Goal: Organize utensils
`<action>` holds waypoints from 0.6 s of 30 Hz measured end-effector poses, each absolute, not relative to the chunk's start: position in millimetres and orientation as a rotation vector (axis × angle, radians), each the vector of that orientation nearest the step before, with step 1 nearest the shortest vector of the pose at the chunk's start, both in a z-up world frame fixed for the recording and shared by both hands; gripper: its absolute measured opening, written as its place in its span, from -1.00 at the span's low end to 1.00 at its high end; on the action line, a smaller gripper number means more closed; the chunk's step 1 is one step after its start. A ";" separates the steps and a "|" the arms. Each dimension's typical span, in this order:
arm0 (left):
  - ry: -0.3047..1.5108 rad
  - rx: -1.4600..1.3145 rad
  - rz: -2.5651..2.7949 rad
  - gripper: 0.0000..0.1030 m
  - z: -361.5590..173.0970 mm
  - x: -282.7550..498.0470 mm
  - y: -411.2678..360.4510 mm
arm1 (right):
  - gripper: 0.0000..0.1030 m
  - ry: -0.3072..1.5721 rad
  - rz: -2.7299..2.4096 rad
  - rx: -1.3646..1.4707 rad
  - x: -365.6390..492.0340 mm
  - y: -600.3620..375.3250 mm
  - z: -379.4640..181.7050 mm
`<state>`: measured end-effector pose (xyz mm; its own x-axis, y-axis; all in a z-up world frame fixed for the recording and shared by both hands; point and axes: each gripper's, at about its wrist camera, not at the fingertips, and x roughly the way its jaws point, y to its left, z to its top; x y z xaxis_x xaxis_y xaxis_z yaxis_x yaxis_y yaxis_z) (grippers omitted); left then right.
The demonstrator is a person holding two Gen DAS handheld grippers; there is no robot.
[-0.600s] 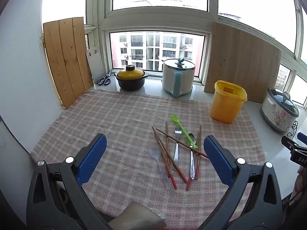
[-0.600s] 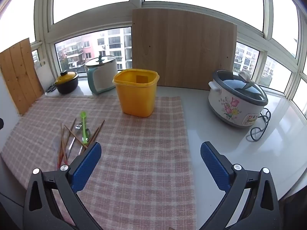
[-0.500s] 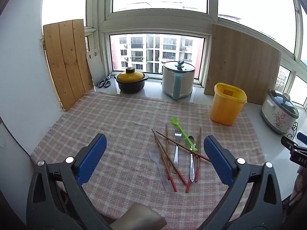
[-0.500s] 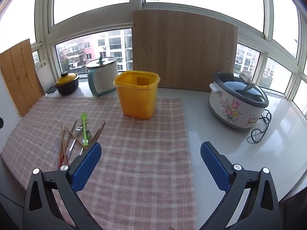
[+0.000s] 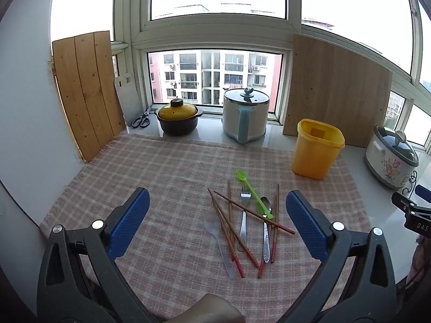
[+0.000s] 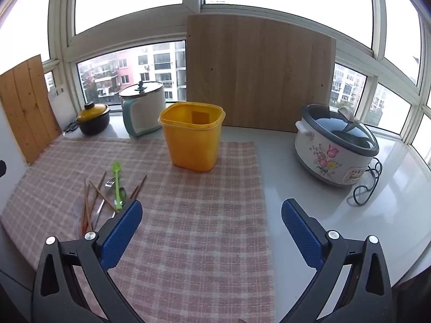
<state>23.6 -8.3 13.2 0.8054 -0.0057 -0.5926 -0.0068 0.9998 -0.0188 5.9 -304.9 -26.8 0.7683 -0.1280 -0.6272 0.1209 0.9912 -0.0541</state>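
Note:
A pile of utensils lies on the checked cloth point(image 5: 161, 177): several brown-red chopsticks point(image 5: 229, 228), a green plastic spoon point(image 5: 252, 192), a metal fork point(image 5: 244, 215), a metal spoon point(image 5: 266, 231) and a clear plastic spoon point(image 5: 215, 231). An empty yellow tub point(image 5: 316, 149) stands behind and right of them. My left gripper point(image 5: 215, 220) is open and empty, held above the near side of the pile. My right gripper point(image 6: 211, 231) is open and empty over the cloth's right part, with the pile point(image 6: 107, 193) to its left and the tub point(image 6: 192, 138) ahead.
A yellow-lidded black pot point(image 5: 177, 115), scissors point(image 5: 141, 121) and a white kettle-like cooker point(image 5: 245, 115) stand at the window. A flowered rice cooker point(image 6: 334, 148) with its cord sits right on the white counter. Wooden boards point(image 6: 258, 75) lean against the windows.
Both grippers have drawn back and risen slightly; the scene sits a little lower and farther in both views. Nothing on the cloth has moved.

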 end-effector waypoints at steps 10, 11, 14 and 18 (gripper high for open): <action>0.628 -0.022 0.000 1.00 6.5 24.3 -8.8 | 0.99 0.694 -0.124 -0.019 15.0 -301.7 -31.2; 0.627 -0.020 0.000 1.00 6.1 22.4 -8.7 | 0.99 0.694 -0.123 -0.019 15.9 -301.7 -31.0; 0.628 -0.019 0.000 1.00 5.8 22.1 -8.6 | 0.99 0.694 -0.121 -0.019 17.8 -302.2 -30.8; 0.630 -0.019 -0.001 1.00 4.7 23.4 -8.6 | 0.99 0.700 -0.118 -0.016 19.6 -301.6 -32.0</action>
